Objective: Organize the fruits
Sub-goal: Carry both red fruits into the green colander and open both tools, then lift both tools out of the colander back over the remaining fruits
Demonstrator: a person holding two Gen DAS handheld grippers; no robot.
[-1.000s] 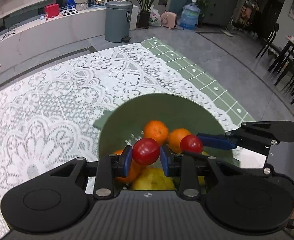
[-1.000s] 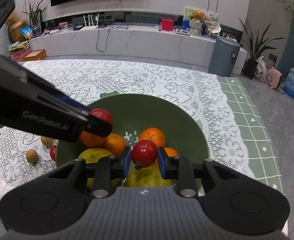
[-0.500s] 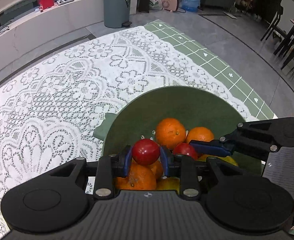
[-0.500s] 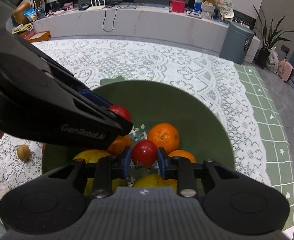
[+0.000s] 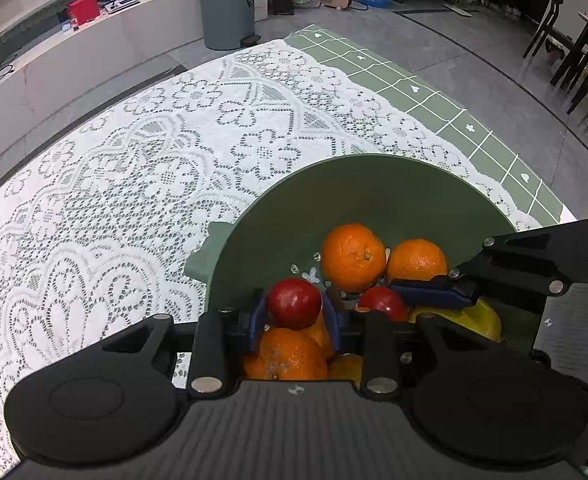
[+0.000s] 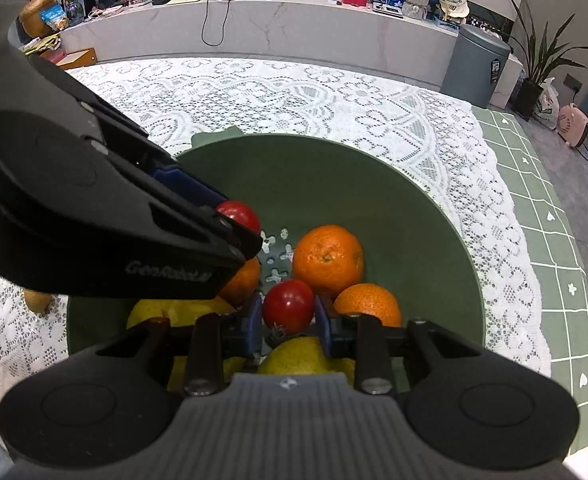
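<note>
Your left tongs [image 5: 294, 316] pinch one small glossy red tomato [image 5: 294, 303] and your right tongs [image 6: 288, 324] another [image 6: 288, 306], both over the fruit-filled round green plastic bowl [image 6: 413, 216].

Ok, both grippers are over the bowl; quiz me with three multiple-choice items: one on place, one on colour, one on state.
1. Where does the small brown fruit lie?
A. in the bowl
B. on the lace cloth outside the bowl
C. in a gripper

2. What colour is the bowl?
A. green
B. white
C. blue

3. How is the right gripper?
A. open, empty
B. shut on an orange
C. shut on a red fruit

Key: 1 B, it sits left of the rim; 2 A, its inner wall is green; 3 C, the red fruit sits pinched between the blue pads.
</note>
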